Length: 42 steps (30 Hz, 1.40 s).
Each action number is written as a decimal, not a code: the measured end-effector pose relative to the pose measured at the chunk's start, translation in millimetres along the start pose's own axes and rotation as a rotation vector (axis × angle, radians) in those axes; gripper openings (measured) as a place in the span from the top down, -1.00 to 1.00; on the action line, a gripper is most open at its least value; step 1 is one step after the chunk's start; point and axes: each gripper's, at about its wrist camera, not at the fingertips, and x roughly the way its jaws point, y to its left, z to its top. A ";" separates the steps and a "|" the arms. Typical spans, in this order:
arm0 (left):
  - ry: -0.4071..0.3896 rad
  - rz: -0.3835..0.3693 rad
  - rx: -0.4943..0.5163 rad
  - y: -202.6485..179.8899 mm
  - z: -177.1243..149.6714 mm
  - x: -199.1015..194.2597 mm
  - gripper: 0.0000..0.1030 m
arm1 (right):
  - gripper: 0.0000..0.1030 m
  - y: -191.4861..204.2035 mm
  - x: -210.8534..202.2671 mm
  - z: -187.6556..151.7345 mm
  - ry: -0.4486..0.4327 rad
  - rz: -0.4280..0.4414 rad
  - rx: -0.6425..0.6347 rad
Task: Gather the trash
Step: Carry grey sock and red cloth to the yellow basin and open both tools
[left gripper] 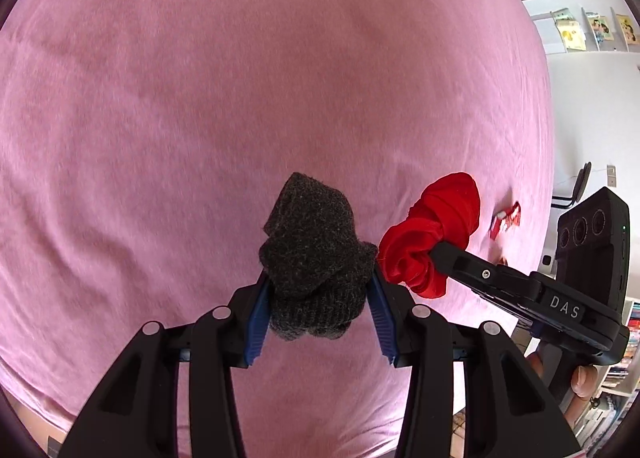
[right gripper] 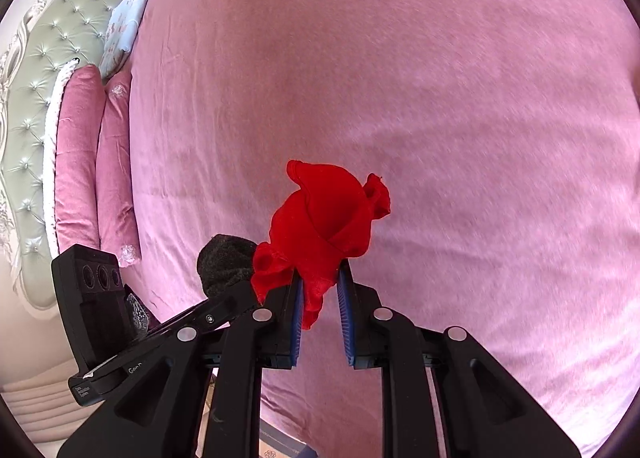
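My left gripper [left gripper: 318,278] is shut on a dark grey knitted sock [left gripper: 316,254] and holds it above the pink bed sheet [left gripper: 200,98]. My right gripper [right gripper: 320,278] is shut on a crumpled red cloth [right gripper: 328,214], also above the sheet. The two grippers are side by side. The red cloth also shows in the left wrist view [left gripper: 432,230], and the grey sock in the right wrist view [right gripper: 224,262]. A small red-and-white wrapper [left gripper: 506,220] lies on the sheet to the right, beyond the red cloth.
Pink pillows [right gripper: 80,162] and a floral pillow [right gripper: 128,18] lie against a green tufted headboard [right gripper: 52,58] at the left. The bed's right edge meets a white wall with shelves [left gripper: 580,34]. A bookshelf [left gripper: 624,358] stands at the lower right.
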 end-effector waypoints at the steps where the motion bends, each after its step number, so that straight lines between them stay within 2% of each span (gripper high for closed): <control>1: 0.008 0.006 0.009 1.1 -8.7 1.1 0.13 | 0.69 -6.0 -4.7 -11.4 -0.001 0.003 0.010; 6: 0.079 0.033 0.087 -14.7 -66.4 12.8 0.13 | 0.69 -41.7 -25.4 -70.6 -0.027 0.017 0.101; 9: 0.126 0.029 0.155 -28.3 -114.6 16.7 0.13 | 0.69 -63.7 -41.8 -109.4 -0.070 0.036 0.171; 19: 0.264 0.041 0.451 -98.8 -212.6 30.5 0.13 | 0.68 -142.5 -100.8 -248.6 -0.273 0.062 0.438; 25: 0.340 0.040 0.594 -144.4 -275.6 48.1 0.13 | 0.68 -194.7 -133.5 -333.2 -0.400 0.101 0.600; 36: 0.476 0.073 0.840 -229.9 -430.8 99.8 0.13 | 0.68 -303.3 -184.0 -494.2 -0.556 0.166 0.820; 42: 0.540 0.084 0.963 -277.9 -518.1 139.1 0.13 | 0.68 -358.3 -207.5 -570.2 -0.633 0.163 0.936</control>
